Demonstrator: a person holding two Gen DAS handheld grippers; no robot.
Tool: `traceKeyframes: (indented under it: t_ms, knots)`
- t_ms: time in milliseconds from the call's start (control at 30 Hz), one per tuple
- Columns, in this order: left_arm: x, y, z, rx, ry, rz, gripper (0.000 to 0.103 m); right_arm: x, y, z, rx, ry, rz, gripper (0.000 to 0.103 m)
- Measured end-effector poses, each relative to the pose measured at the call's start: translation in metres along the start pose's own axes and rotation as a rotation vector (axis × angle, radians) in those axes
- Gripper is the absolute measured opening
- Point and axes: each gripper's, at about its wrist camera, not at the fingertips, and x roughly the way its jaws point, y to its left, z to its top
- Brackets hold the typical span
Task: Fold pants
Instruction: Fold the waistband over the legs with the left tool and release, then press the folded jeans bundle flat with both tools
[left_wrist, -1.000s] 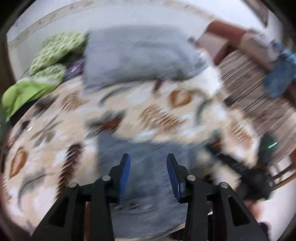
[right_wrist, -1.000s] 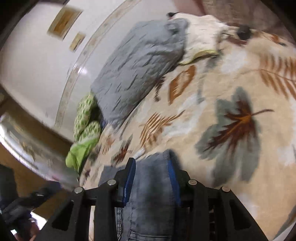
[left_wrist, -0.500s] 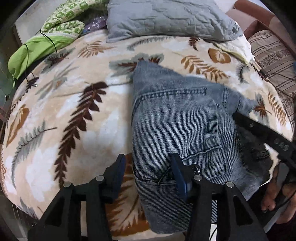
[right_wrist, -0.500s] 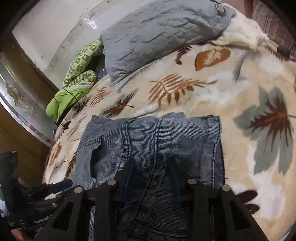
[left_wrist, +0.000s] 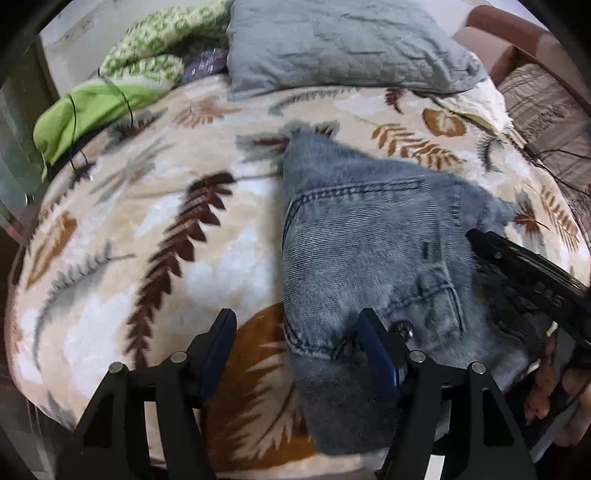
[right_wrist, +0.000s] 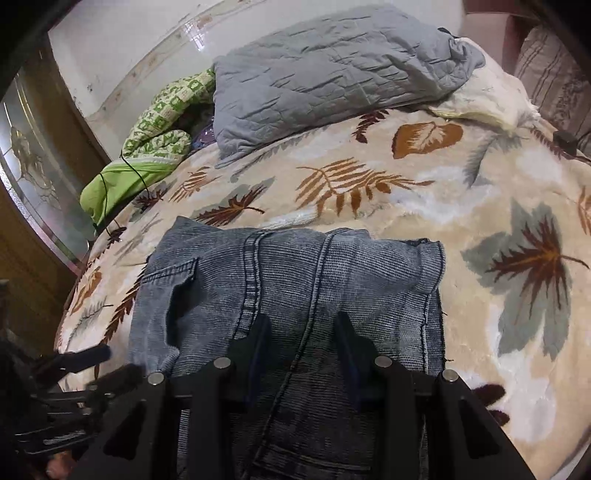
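Note:
The blue denim pants (left_wrist: 369, 243) lie folded on a leaf-patterned blanket (left_wrist: 147, 229), with the waistband and button near the front edge. My left gripper (left_wrist: 295, 332) is open, its jaws wide apart, straddling the left edge of the pants near the waistband. In the right wrist view the pants (right_wrist: 295, 280) lie flat as a folded rectangle. My right gripper (right_wrist: 303, 332) is open above the denim, holding nothing. The right gripper also shows at the right edge of the left wrist view (left_wrist: 524, 266).
A grey quilted pillow (right_wrist: 332, 77) lies at the back of the bed. Green patterned cloth (right_wrist: 159, 122) and a lime-green cloth (left_wrist: 85, 110) lie at the back left. A striped cushion (left_wrist: 546, 110) is at the right. A black cable (left_wrist: 122, 99) crosses the lime-green cloth.
The right gripper let go of the denim fold and now hovers open over the laid-down pants. The left gripper opened wider and shifted slightly towards the pants' left edge.

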Motion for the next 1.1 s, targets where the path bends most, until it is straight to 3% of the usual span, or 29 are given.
traceKeyframes:
  t_ms: [100, 200, 367, 500, 667, 800, 1000, 1100]
  knots:
    - [-0.025, 0.002, -0.005, 0.029, -0.076, -0.004, 0.07, -0.011, 0.0, -0.002, 0.015, -0.014, -0.008, 0.04]
    - [-0.04, 0.009, -0.012, 0.024, -0.102, -0.042, 0.07, -0.026, 0.006, -0.006, -0.018, -0.048, -0.04, 0.04]
    - [-0.031, 0.011, -0.026, 0.02, -0.058, -0.07, 0.07, -0.048, 0.013, -0.02, -0.065, -0.052, -0.053, 0.04]
    - [-0.014, 0.011, -0.034, 0.01, -0.015, -0.072, 0.071, -0.051, 0.012, -0.042, -0.099, 0.023, -0.078, 0.04]
    - [-0.003, 0.008, -0.034, 0.035, -0.012, -0.055, 0.078, -0.044, 0.009, -0.05, -0.12, 0.039, -0.083, 0.043]
    - [0.008, 0.013, -0.036, 0.003, 0.004, -0.082, 0.08, -0.04, 0.007, -0.052, -0.11, 0.031, -0.067, 0.044]
    - [0.013, 0.005, -0.034, 0.074, -0.017, -0.064, 0.082, -0.039, 0.006, -0.053, -0.111, 0.01, -0.054, 0.046]
    - [0.018, 0.009, -0.032, 0.056, -0.008, -0.065, 0.091, -0.039, 0.003, -0.052, -0.1, 0.01, -0.033, 0.046]
